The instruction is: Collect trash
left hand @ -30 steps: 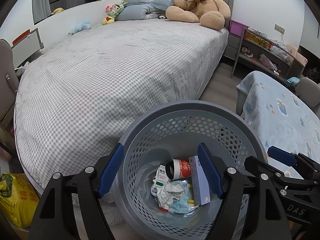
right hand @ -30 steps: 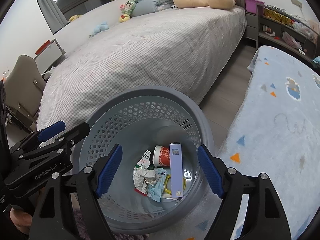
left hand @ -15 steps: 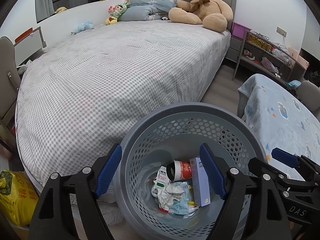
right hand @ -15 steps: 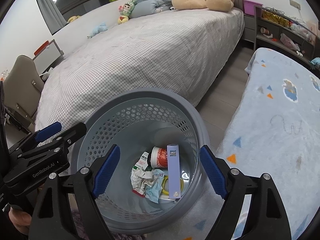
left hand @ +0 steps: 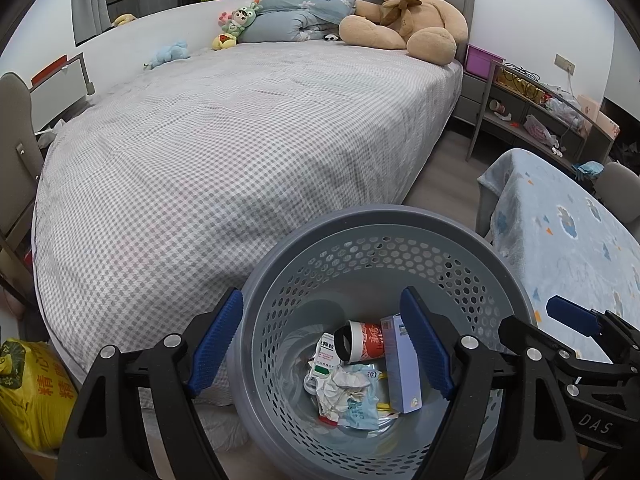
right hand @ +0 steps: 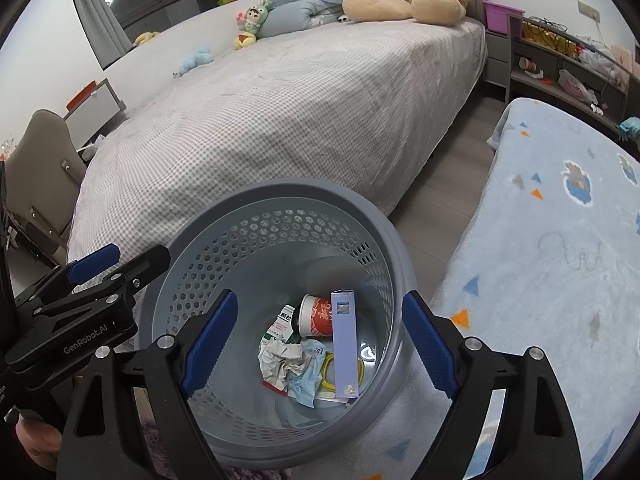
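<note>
Both of your grippers hang wide apart over the bin, nothing between the jaws.

Your left gripper [left hand: 322,338] and right gripper [right hand: 318,340] have just been opening; the trash [right hand: 308,344] lies at the bottom of the grey basket [right hand: 360,204], beside the bed [left hand: 224,128].

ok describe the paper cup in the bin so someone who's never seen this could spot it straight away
Start at the grey perforated basket at the foot of the checked bed. Among the trash at its bottom, the paper cup lies on its side beside a tall lilac box. It is the only red-and-white, round item there.
</note>
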Available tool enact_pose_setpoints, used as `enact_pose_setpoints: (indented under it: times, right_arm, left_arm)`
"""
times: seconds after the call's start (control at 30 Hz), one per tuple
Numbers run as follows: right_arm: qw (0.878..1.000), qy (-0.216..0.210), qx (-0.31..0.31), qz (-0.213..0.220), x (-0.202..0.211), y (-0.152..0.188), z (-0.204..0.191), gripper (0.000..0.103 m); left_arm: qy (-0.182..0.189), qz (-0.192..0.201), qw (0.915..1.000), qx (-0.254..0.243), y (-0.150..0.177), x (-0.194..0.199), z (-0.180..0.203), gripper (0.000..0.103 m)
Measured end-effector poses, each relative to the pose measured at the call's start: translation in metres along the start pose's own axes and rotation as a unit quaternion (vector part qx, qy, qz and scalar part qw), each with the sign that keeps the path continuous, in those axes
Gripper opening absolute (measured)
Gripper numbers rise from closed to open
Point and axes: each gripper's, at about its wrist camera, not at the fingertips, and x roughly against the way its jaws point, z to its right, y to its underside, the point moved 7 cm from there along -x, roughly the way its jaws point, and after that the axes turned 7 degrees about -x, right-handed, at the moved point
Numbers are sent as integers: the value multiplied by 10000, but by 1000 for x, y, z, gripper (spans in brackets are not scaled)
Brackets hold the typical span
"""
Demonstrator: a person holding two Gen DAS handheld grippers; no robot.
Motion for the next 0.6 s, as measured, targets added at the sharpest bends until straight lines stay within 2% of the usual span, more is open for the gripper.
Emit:
enact_pose_setpoints:
  times: [0.6]
  right_arm:
    - [10000,16,-5,-2,-1,0,0,85]
  left_arm:
    - [-62,-34,10000,17,2,-2,-1,77]
